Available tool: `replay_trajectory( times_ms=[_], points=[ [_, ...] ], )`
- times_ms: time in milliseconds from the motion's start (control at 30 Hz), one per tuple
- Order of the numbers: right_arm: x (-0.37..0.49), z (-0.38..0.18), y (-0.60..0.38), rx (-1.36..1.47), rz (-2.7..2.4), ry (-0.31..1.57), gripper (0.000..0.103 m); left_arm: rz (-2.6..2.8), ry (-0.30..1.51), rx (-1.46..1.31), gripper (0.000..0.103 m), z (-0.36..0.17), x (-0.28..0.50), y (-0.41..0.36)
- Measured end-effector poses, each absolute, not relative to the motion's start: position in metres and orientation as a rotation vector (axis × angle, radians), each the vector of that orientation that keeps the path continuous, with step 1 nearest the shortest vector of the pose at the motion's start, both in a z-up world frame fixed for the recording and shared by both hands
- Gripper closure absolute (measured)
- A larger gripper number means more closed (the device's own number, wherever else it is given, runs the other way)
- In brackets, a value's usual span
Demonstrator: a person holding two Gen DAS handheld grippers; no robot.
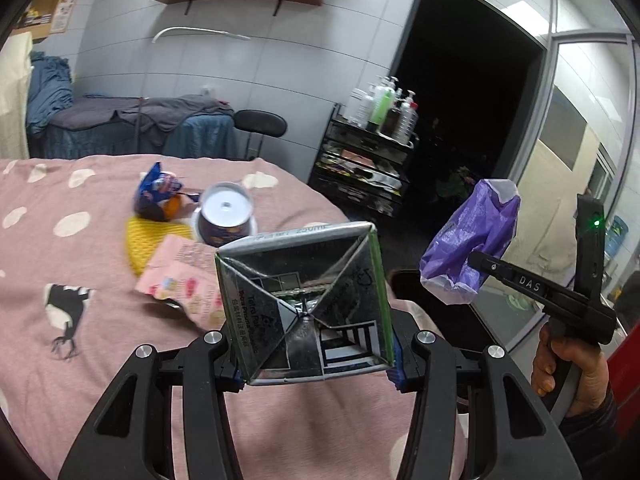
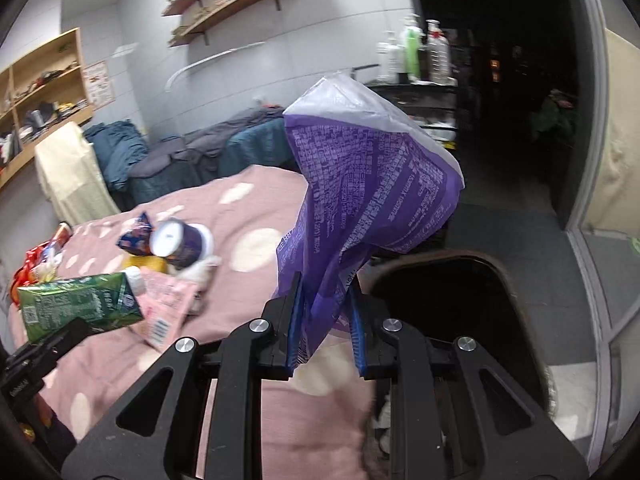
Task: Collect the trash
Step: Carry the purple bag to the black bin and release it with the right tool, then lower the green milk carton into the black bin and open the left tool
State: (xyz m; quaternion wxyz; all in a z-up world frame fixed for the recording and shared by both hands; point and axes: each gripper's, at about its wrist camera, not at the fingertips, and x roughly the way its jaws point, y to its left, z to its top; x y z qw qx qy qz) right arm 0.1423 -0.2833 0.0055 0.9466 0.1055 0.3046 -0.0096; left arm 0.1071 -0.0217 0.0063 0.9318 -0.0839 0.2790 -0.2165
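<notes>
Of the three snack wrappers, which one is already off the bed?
The purple wrapper, pinched in the right hand-held gripper. The pink wrapper and blue wrapper lie on the pink blanket.

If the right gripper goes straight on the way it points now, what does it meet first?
Probably the dark bin beside the bed: its opening lies just beyond the purple bag held in the right gripper. Depth is unclear.

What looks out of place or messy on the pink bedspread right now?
Litter sits on the pink bedspread: a torn pink wrapper, a crumpled blue snack bag and a purple cup tipped on its side. More red wrappers pile at the far edge.
</notes>
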Motion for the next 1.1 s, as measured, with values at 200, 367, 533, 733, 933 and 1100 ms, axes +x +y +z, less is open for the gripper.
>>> replay_trajectory(
  times_ms=[200,367,533,733,933,1100],
  points=[
    [0.135,-0.027,-0.329,0.212,-0.147,0.691,0.081,-0.505,0.589,-0.130,0.054,0.005,0.110,-0.056],
    [0.135,-0.061,-0.355,0.184,-0.223,0.783,0.081,-0.542,0.618,-0.117,0.054,0.002,0.117,-0.077],
    [0.133,-0.094,-0.364,0.186,-0.234,0.868,0.062,-0.565,0.636,-0.099,0.053,0.001,0.123,-0.094],
    [0.127,-0.106,-0.363,0.218,-0.231,0.882,0.038,-0.606,0.653,-0.072,0.053,0.000,0.128,-0.116],
    [0.118,-0.098,-0.363,0.236,-0.249,0.840,0.030,-0.656,0.680,-0.050,0.053,-0.004,0.131,-0.138],
    [0.109,-0.087,-0.375,0.265,-0.282,0.800,0.027,-0.695,0.709,-0.042,0.054,-0.006,0.136,-0.159]
  ],
)
